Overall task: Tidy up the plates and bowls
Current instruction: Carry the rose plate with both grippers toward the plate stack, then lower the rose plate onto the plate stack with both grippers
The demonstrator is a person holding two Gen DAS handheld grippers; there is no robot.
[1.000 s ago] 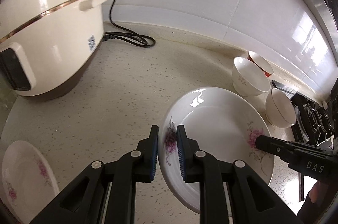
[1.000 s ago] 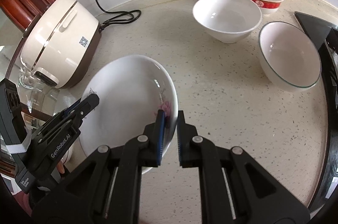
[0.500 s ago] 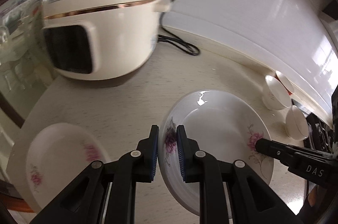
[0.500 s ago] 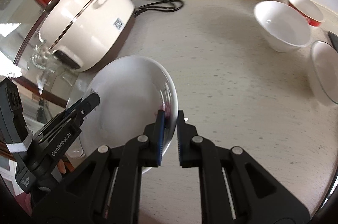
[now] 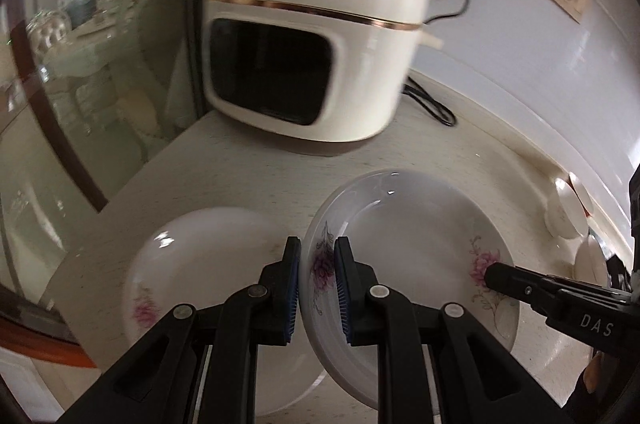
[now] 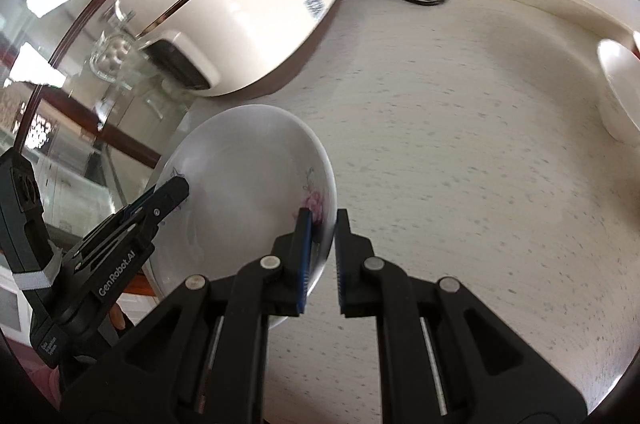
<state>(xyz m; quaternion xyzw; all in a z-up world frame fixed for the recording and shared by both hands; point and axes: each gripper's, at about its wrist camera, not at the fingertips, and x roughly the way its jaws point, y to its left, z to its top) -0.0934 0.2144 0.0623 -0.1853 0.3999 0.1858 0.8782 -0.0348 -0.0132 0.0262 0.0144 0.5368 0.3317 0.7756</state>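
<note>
Both tools are on the same dish here: the left tool (image 5: 317,278) pinches the near rim of the white, deep porcelain plate with pink flower prints (image 5: 408,248), one blue pad inside the rim and one outside. The right tool (image 6: 323,236) pinches the opposite rim of that plate, its fingers pressed onto the edge right by a pink flower. The plate hangs between the two tools, tilted, above the speckled cream desk (image 6: 460,152).

Just left of the left tool lies a second white flowered plate (image 5: 200,264) on the desk, partly under the held plate's edge. Ahead of the left tool stands the cream rice cooker with a gold band and dark front panel (image 5: 308,40), its black cord (image 5: 432,104) trailing beside it. Far right of the tools sit small white bowls (image 5: 564,212), blurred, near the white tiled wall (image 5: 520,64).
</note>
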